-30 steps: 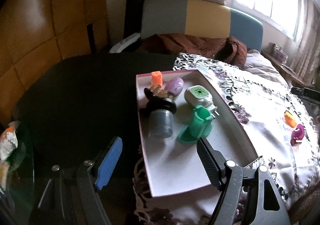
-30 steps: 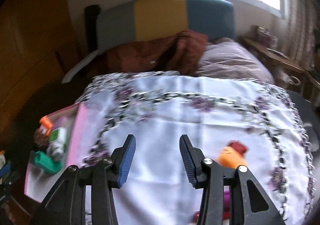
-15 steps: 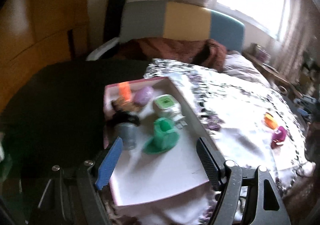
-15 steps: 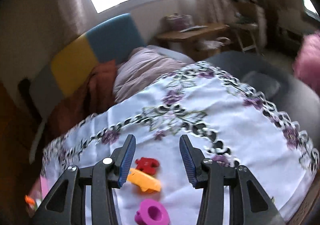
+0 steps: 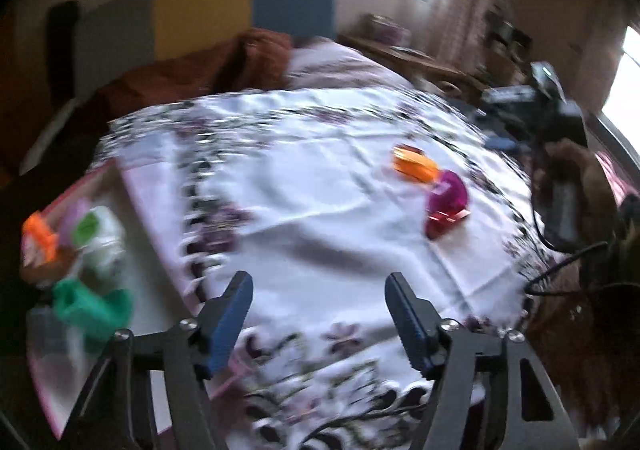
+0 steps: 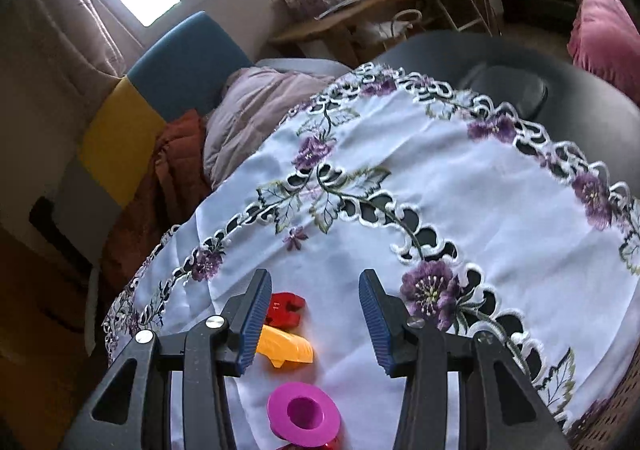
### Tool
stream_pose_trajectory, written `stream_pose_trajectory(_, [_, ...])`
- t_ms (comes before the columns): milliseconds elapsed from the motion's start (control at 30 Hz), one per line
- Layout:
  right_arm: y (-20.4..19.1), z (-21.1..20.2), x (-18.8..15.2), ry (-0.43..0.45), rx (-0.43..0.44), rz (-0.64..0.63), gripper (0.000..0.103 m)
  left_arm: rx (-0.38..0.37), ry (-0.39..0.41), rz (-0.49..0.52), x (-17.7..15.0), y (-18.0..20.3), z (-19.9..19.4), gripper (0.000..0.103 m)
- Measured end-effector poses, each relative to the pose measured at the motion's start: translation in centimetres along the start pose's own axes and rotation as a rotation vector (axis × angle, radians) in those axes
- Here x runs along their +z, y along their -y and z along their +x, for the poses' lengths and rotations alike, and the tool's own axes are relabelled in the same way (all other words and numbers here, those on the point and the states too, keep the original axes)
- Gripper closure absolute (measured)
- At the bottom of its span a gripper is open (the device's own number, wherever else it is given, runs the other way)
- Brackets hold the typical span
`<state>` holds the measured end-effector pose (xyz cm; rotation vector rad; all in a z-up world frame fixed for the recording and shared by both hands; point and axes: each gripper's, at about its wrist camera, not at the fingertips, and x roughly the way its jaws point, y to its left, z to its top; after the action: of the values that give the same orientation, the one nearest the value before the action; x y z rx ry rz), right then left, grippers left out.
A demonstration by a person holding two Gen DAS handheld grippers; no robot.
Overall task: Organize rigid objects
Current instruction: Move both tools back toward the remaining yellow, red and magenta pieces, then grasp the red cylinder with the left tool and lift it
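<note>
Both cameras have swung since the earlier frames: the left view, formerly centred on the pink tray [image 5: 132, 194], now faces the open tablecloth [image 5: 320, 210], and the right view has rolled so the cloth runs diagonally.

Landmark: the magenta ring [image 6: 304, 416].

Right gripper [image 6: 316, 316]: jaws apart, nothing between the pads, pointing steeply down. The ring lies nearest the camera, below the jaw gap. Just beyond it lies the orange piece [image 6: 286, 348], partly behind the left finger, then the red piece [image 6: 286, 308]. Beyond these, bare cloth extends to its embroidered edge, then the dark table [image 6: 560, 90] rim.

Left gripper [image 5: 318, 316]: jaws closing, nothing between them, over bare cloth. In this blurred view the ring [image 5: 450, 194] sits far right, the orange piece [image 5: 414, 168] just behind it, a dark red piece [image 5: 440, 224] just in front. The tray lies well to the ring's left, holding a green item [image 5: 92, 310], a white-and-green item [image 5: 98, 234] and an orange block [image 5: 38, 236]. The cloth between tray and ring is bare.
</note>
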<state>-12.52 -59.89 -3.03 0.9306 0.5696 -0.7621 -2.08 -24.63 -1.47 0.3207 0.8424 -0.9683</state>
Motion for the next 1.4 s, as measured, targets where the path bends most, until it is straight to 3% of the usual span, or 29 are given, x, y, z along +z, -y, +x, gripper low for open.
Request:
stream_pose_trajectory(200, [0.1, 0.5, -0.1, -0.031, 0.006, 0.009, 0.057, -0.116, -0.069, 0.106, 1.3, 4.1, 4.0, 0.056])
stream_pose_trajectory(533, [0.1, 0.6, 0.0, -0.047, 0.034, 0.022, 0.057, -0.208, -0.092, 0.245, 3.8, 9.9, 9.0, 0.056])
stream_pose_trajectory(800, [0.3, 0.9, 0.0, -0.061, 0.049, 0.042, 0.057, -0.255, -0.122, 0.331, 5.4, 11.7, 12.9, 0.056])
stream_pose_trajectory(933, [0.2, 1.1, -0.1, -0.070, 0.045, 0.040, 0.057, -0.260, -0.162, 0.330, 5.3, 12.4, 14.5, 0.061])
stream_pose_trajectory(967, [0.2, 1.2, -0.2, -0.073, 0.046, 0.042, 0.057, -0.258, -0.169, 0.332, 5.2, 12.6, 14.8, 0.073])
stream_pose_trajectory(1000, [0.2, 1.3, -0.1, -0.076, 0.045, 0.044, 0.057, -0.255, -0.167, 0.330, 5.1, 12.8, 15.0, 0.077])
stream_pose_trajectory(1100, [0.3, 1.5, -0.2, -0.085, 0.039, 0.040, 0.057, -0.249, -0.148, 0.292, 4.7, 12.2, 14.5, 0.077])
stream_pose_trajectory(1267, [-0.3, 2.0, -0.5, -0.116, 0.042, 0.008, 0.057, -0.205, -0.124, 0.146, 3.5, 8.3, 12.1, 0.077])
stream_pose_trajectory(1400, [-1.5, 3.4, -1.4, -0.204, 0.068, -0.050, 0.057, -0.102, -0.102, 0.057, 1.9, 5.2, 10.2, 0.077])
